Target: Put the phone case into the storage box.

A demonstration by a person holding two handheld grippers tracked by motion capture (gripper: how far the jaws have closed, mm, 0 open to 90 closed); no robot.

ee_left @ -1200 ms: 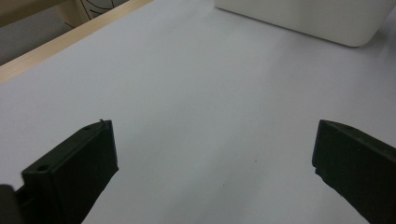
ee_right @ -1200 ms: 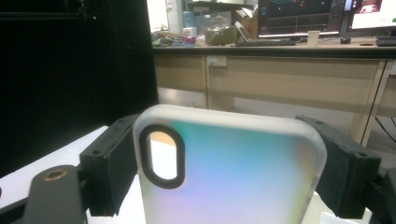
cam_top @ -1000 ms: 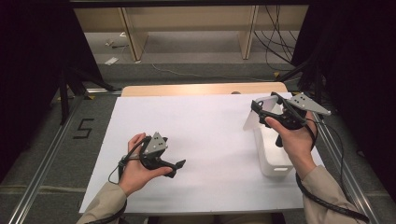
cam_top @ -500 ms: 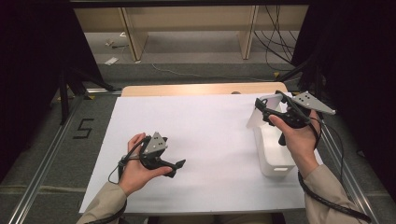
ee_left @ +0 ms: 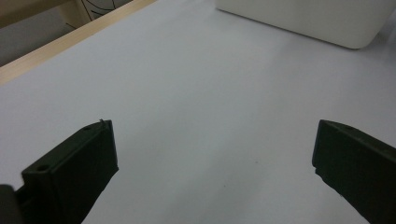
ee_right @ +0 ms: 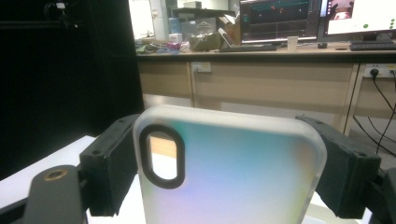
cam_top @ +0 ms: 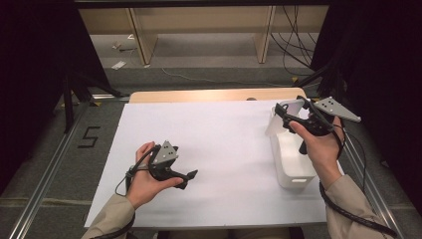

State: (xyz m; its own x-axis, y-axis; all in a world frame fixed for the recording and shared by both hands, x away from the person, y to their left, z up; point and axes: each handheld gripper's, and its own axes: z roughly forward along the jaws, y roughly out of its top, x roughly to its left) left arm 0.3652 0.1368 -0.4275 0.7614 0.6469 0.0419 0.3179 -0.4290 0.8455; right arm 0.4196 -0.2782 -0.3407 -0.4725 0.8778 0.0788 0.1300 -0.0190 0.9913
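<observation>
Since one second ago, right gripper (cam_top: 286,113) has shifted slightly toward the right edge of the high view while keeping its load; left gripper (cam_top: 189,178) and its hand have stayed in place. Right gripper, at the right of the high view, is clamped on a phone case (ee_right: 229,170): in the right gripper view both black jaws press the two long edges of the case, which stands upright, frosted and translucent with a faint rainbow tint, its dark-rimmed oval camera cutout at the upper left of the case. Right hand (cam_top: 318,144) grips the tool from below, and a grey plate (cam_top: 337,108) sits at its upper right. Directly beneath this hand lies a white bin (cam_top: 291,159), a long rectangular tub near the right edge of the white sheet (cam_top: 224,139). Left gripper, at the lower left of centre in the high view, is held by the left hand (cam_top: 144,177) low over the sheet, jaws pointing right; in the left gripper view the jaws stand wide apart with bare sheet between them, and the bin's side wall (ee_left: 308,18) appears at the upper right. A tan table edge (cam_top: 199,95) borders the sheet at the top. Beyond the case, the right gripper view shows a wooden counter (ee_right: 261,79) carrying monitors (ee_right: 280,16).
</observation>
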